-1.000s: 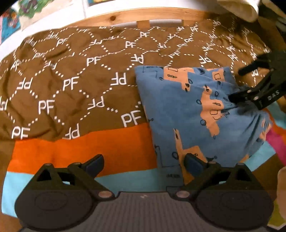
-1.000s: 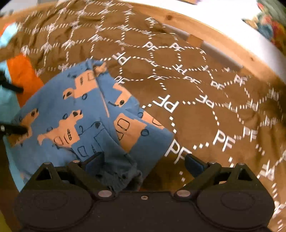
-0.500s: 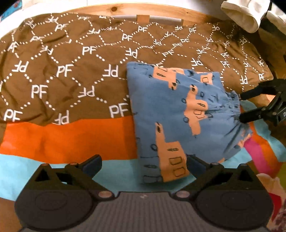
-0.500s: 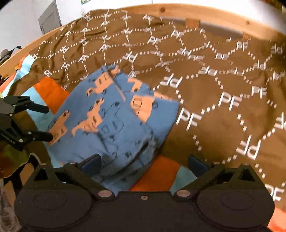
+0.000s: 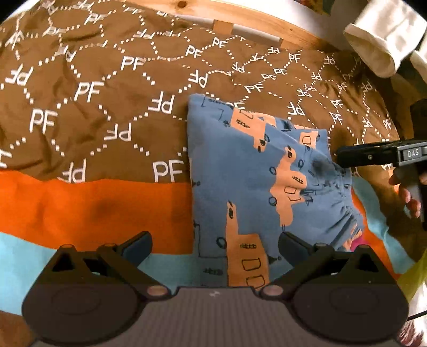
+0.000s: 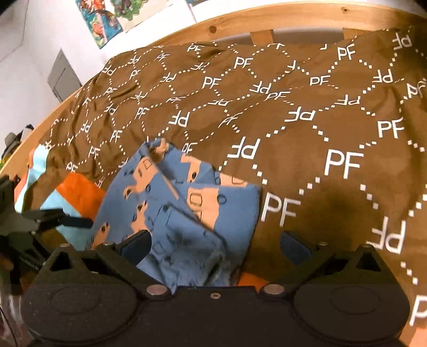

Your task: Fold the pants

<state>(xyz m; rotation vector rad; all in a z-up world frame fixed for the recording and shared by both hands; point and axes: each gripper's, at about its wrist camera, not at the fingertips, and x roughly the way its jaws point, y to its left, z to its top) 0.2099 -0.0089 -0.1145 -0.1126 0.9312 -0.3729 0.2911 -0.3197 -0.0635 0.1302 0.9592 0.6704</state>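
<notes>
The blue pants [image 5: 256, 181] with orange truck prints lie folded in a rough rectangle on the bed. Their gathered waistband faces the right side in the left wrist view. My left gripper [image 5: 214, 245] hangs open just before the pants' near edge, holding nothing. Beside the waistband, my right gripper [image 5: 344, 157] shows edge-on with a hand [image 5: 408, 197] on its handle. In the right wrist view the pants [image 6: 170, 202] lie low and left of centre. The right gripper [image 6: 214, 245] is open and empty over the waistband corner. The left gripper [image 6: 58, 224] stands open at the far left.
A brown blanket with white PF print [image 5: 93, 93] covers most of the bed, and an orange and light-blue cover [image 5: 93, 208] lies nearer. The wooden bed frame [image 5: 267, 32] runs along the far side. A white cloth [image 5: 381, 40] hangs at the top right. Posters [image 6: 106, 18] are on the wall.
Both grippers have drawn back from the pants. The right gripper left the waistband edge and now sits beside it. The pants stay folded in place.
</notes>
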